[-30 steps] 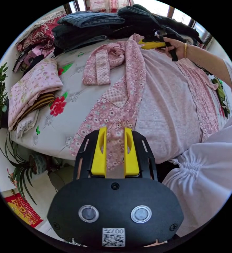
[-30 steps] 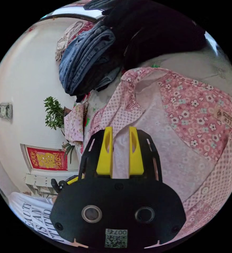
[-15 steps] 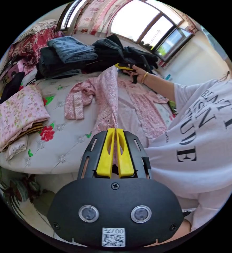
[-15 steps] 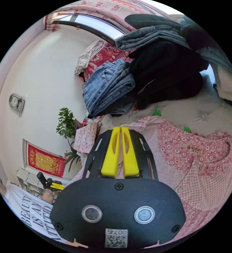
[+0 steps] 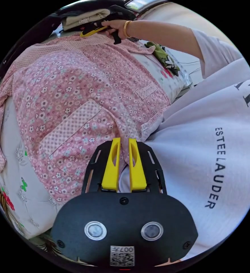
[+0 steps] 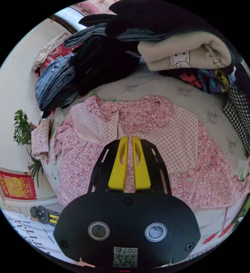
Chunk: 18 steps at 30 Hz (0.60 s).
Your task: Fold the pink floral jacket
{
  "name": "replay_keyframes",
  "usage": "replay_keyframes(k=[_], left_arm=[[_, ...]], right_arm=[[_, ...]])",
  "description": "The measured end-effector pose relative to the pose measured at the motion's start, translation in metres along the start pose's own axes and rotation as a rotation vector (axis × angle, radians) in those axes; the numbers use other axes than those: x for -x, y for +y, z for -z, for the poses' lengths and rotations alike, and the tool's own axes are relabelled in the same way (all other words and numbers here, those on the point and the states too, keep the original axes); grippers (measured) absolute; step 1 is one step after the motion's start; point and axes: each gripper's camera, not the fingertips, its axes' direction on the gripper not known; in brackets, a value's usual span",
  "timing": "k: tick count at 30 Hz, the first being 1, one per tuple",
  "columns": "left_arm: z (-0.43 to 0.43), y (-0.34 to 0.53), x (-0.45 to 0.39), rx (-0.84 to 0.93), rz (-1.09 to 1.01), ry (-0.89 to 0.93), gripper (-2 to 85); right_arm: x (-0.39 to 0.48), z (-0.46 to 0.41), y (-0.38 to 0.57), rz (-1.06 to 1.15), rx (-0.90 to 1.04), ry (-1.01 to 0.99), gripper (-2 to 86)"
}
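Observation:
The pink floral jacket point(image 5: 74, 93) lies flat on the bed with its front closed, collar point(image 6: 136, 112) at the far end. My left gripper point(image 5: 124, 140) is at the jacket's near hem beside the person's body, its jaws pinching the front edge with a narrow gap. My right gripper point(image 6: 130, 139) is shut on the front edge just below the collar. In the left gripper view the right gripper point(image 5: 92, 30) shows far off at the collar, held in a hand. The left gripper point(image 6: 49, 217) shows low down in the right gripper view.
Folded jeans and dark clothes point(image 6: 56, 82) are stacked behind the collar, beside a cream folded garment point(image 6: 187, 57) and a checkered cloth point(image 6: 241, 122). The grey flowered bed cover point(image 5: 20, 170) shows beside the jacket. The person's white shirt point(image 5: 216, 142) is against the bed edge.
Both grippers closed on the open front panel and swung it across. The jacket's pale lining is now covered and the front lies closed.

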Motion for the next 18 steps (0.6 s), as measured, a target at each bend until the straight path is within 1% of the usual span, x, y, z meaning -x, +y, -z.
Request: replay_keyframes(k=[2,4,6,7,10,11,14,16,18], left_arm=[[0.006,0.011,-0.002,-0.050,0.011,0.043,5.7],[0.017,0.024,0.001,-0.113,0.054,0.049,5.9],[0.031,0.042,0.005,-0.189,0.118,-0.016,5.9],[0.041,0.058,0.008,-0.235,0.175,-0.084,5.8],[0.062,0.100,0.019,-0.327,0.359,-0.242,5.7],[0.067,0.116,0.025,-0.337,0.439,-0.295,5.9],[0.066,0.145,0.037,-0.331,0.561,-0.340,7.1],[0.058,0.151,0.043,-0.298,0.591,-0.344,8.4],[0.047,0.152,0.048,-0.265,0.615,-0.353,9.1]], right_arm=[[0.007,0.007,0.028,0.029,-0.033,-0.053,1.4],[0.019,0.020,0.073,0.061,-0.053,-0.118,2.3],[0.027,0.030,0.113,0.079,-0.059,-0.168,2.9],[0.034,0.036,0.140,0.103,-0.057,-0.196,3.3],[0.055,0.044,0.204,0.182,-0.019,-0.196,4.1],[0.060,0.045,0.216,0.204,-0.011,-0.197,4.2],[0.090,0.044,0.258,0.313,0.048,-0.232,4.9],[0.119,0.036,0.279,0.418,0.111,-0.232,5.3],[0.138,0.025,0.290,0.476,0.163,-0.220,5.7]])
